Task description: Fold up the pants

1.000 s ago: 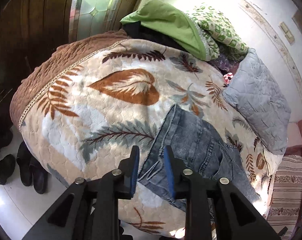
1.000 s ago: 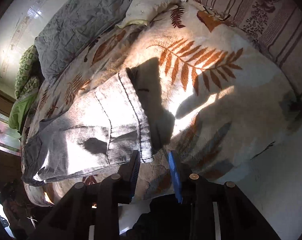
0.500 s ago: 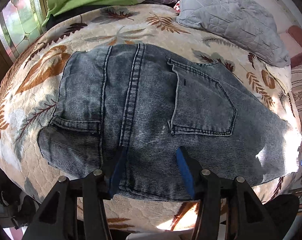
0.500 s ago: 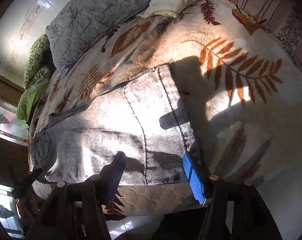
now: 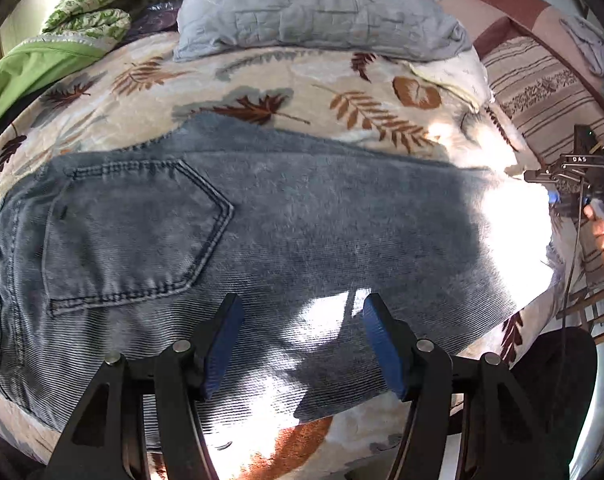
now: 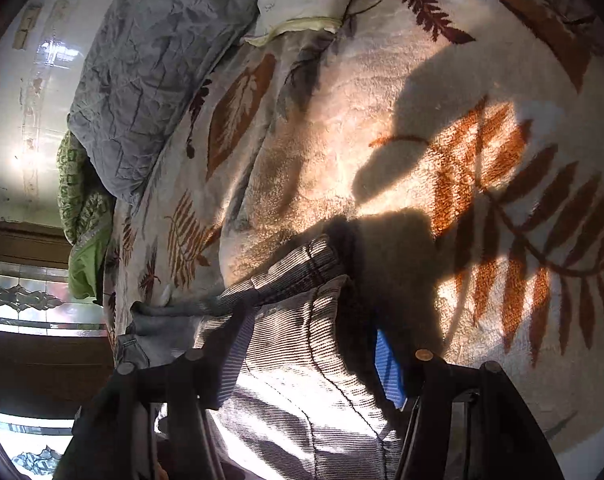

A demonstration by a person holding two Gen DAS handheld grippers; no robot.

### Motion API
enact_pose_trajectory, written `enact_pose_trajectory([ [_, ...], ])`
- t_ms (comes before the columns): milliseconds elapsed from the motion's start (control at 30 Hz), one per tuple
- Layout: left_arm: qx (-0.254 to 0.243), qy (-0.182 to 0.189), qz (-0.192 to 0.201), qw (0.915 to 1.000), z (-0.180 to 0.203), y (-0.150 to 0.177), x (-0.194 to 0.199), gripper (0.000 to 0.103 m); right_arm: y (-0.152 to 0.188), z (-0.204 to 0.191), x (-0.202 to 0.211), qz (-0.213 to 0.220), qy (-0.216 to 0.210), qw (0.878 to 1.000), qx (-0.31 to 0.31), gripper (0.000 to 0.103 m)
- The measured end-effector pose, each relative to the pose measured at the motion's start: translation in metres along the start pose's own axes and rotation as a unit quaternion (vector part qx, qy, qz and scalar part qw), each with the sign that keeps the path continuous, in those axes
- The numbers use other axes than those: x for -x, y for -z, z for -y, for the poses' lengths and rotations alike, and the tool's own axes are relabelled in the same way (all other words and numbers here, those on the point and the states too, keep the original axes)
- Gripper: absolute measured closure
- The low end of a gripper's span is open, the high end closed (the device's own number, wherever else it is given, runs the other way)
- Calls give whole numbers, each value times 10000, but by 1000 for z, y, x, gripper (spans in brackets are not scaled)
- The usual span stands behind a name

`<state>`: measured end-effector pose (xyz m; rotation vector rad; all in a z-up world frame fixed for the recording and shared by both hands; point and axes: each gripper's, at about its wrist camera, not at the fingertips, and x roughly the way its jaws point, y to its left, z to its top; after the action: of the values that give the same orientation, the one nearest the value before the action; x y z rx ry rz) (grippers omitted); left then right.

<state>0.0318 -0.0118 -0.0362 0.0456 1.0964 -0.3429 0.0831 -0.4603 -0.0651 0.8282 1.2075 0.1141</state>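
Note:
Grey-blue jeans (image 5: 262,232) lie flat on the leaf-patterned blanket (image 5: 286,80), back pocket (image 5: 130,232) up, legs running right. My left gripper (image 5: 302,340) is open, low over the jeans near their front edge, with denim between its blue pads. My right gripper (image 6: 314,352) is open and straddles the hem end of the jeans (image 6: 302,320), fabric between its fingers. The right gripper also shows at the far right of the left wrist view (image 5: 574,184), held by a hand.
A grey quilted pillow (image 5: 310,4) and green bedding (image 5: 34,64) lie at the back of the bed. A striped sofa (image 5: 542,92) stands to the right. The bed's front edge drops off just under the left gripper. A window (image 6: 26,304) is at the left.
Both grippers opened wide and came down onto the jeans. The left one swung right along the jeans past the pocket. The right one closed in on the hem end.

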Motion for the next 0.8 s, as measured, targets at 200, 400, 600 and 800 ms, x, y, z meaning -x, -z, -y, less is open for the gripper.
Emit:
enact_pose_trajectory([
  [200, -245, -101, 74, 9996, 1, 13, -6, 39, 12, -39, 27, 734, 536, 9910, 979, 93],
  [400, -390, -196, 145, 9989, 6, 17, -7, 35, 16, -15, 10, 1000, 1097, 9832, 1065, 92],
  [600, -63, -35, 149, 9999, 2, 9, 3, 35, 46, -13, 56, 1674, 603, 9800, 892, 89],
  [800, 302, -63, 367, 9988, -8, 4, 14, 30, 84, -48, 34, 870, -169, 9890, 1181, 80],
])
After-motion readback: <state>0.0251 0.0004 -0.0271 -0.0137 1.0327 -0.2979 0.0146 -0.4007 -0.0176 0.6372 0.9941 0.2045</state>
